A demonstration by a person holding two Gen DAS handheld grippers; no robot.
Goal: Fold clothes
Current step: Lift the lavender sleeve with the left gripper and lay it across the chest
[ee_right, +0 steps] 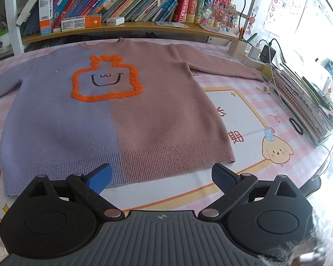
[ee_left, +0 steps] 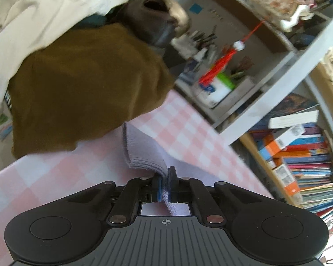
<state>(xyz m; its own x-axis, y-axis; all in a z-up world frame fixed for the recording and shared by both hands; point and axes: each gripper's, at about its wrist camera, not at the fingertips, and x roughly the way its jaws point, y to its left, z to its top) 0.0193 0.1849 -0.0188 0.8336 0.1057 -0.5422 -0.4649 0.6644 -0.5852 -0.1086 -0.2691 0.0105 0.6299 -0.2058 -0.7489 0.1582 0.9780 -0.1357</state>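
A knit sweater (ee_right: 122, 115), half lilac and half dusty pink with an orange fuzzy outline on the chest, lies flat and face up on the pink checked table (ee_right: 266, 115), sleeves spread. My right gripper (ee_right: 162, 178) is open and empty, hovering just in front of the ribbed hem. My left gripper (ee_left: 164, 186) is shut on the lilac ribbed sleeve cuff (ee_left: 144, 153) and holds it just above the table (ee_left: 55, 177).
A pile of clothes, brown (ee_left: 82, 84) over white (ee_left: 44, 11), sits beyond the cuff. Bookshelves (ee_right: 122, 2) line the back. A power strip with chargers (ee_right: 262, 55), a pen holder (ee_right: 237, 46) and stacked books (ee_right: 306, 102) crowd the table's right edge.
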